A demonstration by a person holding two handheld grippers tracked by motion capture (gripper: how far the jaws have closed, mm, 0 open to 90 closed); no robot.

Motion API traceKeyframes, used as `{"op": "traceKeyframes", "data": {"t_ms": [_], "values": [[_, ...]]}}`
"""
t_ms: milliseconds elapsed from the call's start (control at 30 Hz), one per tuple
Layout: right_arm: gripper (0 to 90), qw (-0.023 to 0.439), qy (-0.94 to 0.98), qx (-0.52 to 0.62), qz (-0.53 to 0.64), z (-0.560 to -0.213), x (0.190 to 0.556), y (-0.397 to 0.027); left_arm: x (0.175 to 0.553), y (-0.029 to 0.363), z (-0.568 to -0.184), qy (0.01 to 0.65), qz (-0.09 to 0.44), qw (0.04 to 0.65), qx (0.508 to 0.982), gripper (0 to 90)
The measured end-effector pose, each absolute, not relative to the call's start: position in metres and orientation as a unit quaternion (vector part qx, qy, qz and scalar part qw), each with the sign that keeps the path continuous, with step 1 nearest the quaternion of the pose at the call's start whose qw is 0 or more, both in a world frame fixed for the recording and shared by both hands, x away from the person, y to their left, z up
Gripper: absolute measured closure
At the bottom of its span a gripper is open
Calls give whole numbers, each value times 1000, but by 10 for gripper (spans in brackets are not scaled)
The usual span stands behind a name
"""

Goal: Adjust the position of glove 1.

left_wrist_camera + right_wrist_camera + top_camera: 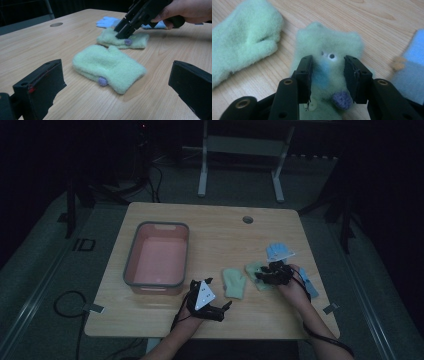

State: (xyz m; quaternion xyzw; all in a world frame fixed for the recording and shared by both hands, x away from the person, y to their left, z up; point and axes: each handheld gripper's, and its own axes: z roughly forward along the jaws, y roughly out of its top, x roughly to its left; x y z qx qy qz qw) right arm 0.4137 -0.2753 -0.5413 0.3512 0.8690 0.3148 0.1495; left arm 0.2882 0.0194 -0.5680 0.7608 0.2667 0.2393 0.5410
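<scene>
While the left gripper [117, 87] sat at the bottom of its view with jaws spread wide and holding nothing, the right gripper [327, 75] stood partly open over the far green mitten [329, 50] (a purple button near its cuff), at frame centre, pads astride but not pinching it.

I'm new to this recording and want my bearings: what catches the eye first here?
Two pale green mittens on the wooden table: the right gripper stands over the green mitten with eyes, jaws apart, while the other mitten lies before the left gripper. A pink tub sits at the left, a blue glove farther back.
</scene>
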Motion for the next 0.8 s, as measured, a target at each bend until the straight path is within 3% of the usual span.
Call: {"op": "traceKeyframes", "data": {"t_ms": [100, 133, 267, 500, 800], "values": [[594, 151, 868, 356, 313, -542, 413, -275, 288, 19, -568, 267, 239, 541, 761, 3], [714, 152, 863, 364, 316, -544, 411, -273, 288, 19, -568, 267, 239, 541, 761, 3], [805, 163, 855, 381, 312, -544, 407, -268, 288, 19, -568, 267, 240, 540, 761, 3], [841, 171, 841, 411, 309, -539, 403, -264, 288, 19, -568, 267, 241, 541, 760, 3], [853, 215, 793, 451, 347, -486, 370, -261, 288, 19, -568, 268, 241, 539, 761, 3]]}}
